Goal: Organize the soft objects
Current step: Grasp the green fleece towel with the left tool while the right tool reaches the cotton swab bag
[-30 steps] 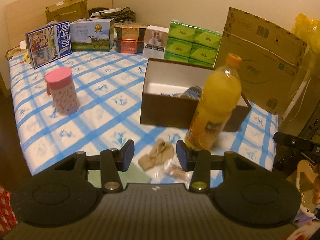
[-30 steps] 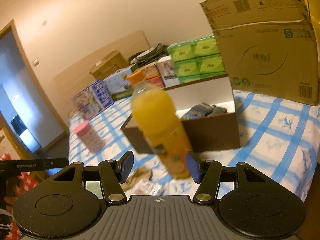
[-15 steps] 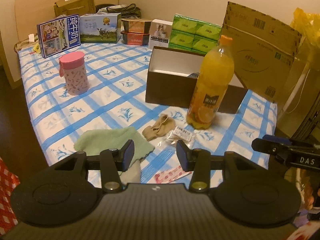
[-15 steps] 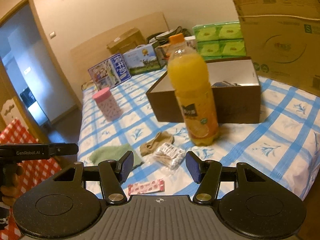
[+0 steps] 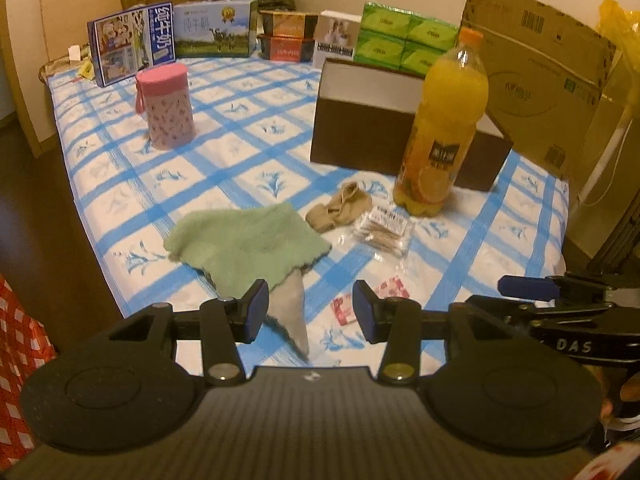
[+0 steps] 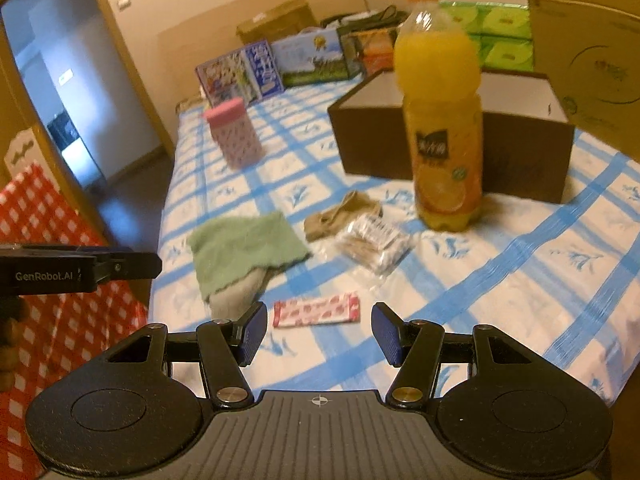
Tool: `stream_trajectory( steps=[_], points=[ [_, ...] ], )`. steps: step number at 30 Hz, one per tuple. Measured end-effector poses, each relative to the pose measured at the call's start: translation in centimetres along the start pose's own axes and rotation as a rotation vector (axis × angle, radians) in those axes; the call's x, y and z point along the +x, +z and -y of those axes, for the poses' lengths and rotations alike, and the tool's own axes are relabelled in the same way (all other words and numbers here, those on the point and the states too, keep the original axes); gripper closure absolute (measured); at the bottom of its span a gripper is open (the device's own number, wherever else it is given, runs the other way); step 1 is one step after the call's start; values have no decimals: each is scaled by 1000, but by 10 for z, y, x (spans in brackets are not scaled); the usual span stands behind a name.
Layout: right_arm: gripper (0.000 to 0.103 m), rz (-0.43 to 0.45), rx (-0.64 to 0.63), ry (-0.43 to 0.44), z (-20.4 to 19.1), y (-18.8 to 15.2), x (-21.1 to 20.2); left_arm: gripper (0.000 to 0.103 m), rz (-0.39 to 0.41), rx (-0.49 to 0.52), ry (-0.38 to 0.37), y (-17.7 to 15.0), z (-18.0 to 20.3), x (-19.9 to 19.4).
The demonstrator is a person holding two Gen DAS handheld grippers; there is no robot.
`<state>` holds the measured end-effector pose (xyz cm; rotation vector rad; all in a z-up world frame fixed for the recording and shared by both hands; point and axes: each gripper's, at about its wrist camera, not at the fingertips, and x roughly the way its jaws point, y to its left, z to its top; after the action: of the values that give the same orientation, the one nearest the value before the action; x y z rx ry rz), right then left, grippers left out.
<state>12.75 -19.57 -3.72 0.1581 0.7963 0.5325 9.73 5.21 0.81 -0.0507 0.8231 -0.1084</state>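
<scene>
I am holding the left hand-held gripper [image 5: 306,312] over the near edge of the bed [image 5: 224,176], jaws apart and gripping nothing. The right hand-held gripper [image 6: 318,332] is also released and empty. The green cloth [image 5: 244,244] is lying near that edge, a grey cloth [image 5: 294,316] poking out beneath it, the beige sock [image 5: 338,206] just beyond. Only the right view is showing me the doorway [image 6: 60,92]. The pink packet [image 6: 316,310] is sitting between my right jaws' tips, not touched.
</scene>
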Motion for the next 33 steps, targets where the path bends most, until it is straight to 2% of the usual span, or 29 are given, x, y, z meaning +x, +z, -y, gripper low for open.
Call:
stream_trajectory(
  steps=[3,6,17,22,28,30,33],
  points=[
    [45,-40,-17,-2,-3,-5,12,61,-15,9,-2,-5,2,9],
    [40,-71,-30,-7,-4,-9,23,61,-31,7,-7,-8,2,19],
    [34,-124,-34,-50,8,-15,55,61,-82,-2,6,-11,-6,54],
    [29,-123,-76,-86,14,-8,70,60,-85,14,27,-7,-8,69],
    [25,-106,-121,-106,24,7,92,50,-70,48,54,3,-12,91],
    [24,-97,-144,-112,26,12,100,43,-67,62,61,6,-12,100],
    [22,-89,-179,-119,28,18,114,42,-63,96,81,9,-9,114]
  ],
)
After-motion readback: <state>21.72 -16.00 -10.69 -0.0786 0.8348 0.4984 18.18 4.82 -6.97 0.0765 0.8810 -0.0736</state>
